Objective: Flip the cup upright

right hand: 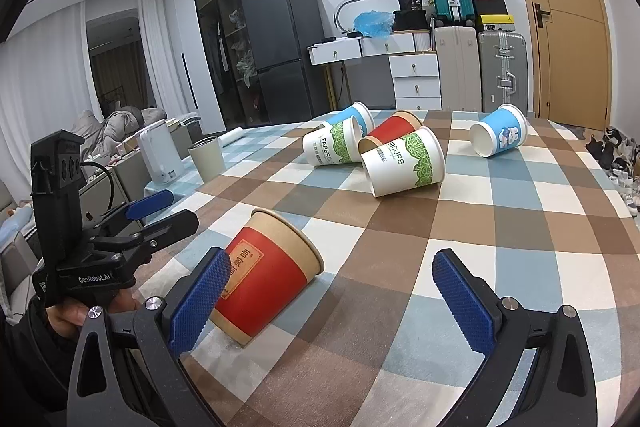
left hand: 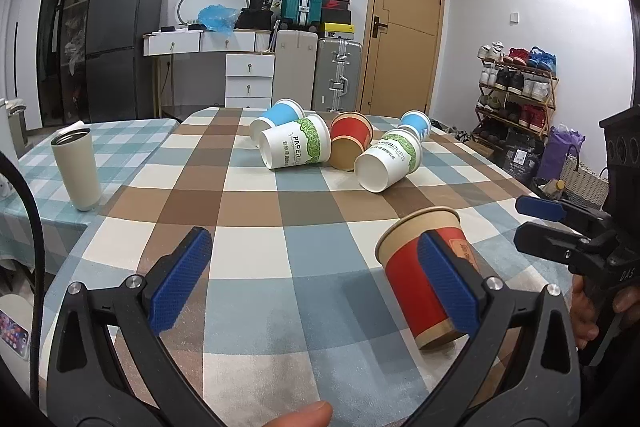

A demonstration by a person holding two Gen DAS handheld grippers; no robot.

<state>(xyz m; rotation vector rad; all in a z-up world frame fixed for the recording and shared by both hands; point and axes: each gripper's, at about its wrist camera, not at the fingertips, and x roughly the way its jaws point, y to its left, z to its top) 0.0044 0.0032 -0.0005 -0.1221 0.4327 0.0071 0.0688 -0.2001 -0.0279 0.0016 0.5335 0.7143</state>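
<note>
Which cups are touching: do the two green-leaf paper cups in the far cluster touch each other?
Cannot tell. In the right wrist view the left green-leaf cup and right green-leaf cup overlap, so no gap shows; in the left wrist view the red cup sits between them.

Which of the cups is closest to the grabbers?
The red paper cup nearest the camera, standing apart from the pile. It sits between both open grippers, while the other red cup lies tipped among the white and blue cups farther back.

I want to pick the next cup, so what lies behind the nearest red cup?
Behind the red cup lie five tipped cups: two white green-leaf cups, another red one and two blue ones. The far sides of that cluster are hidden.
</note>
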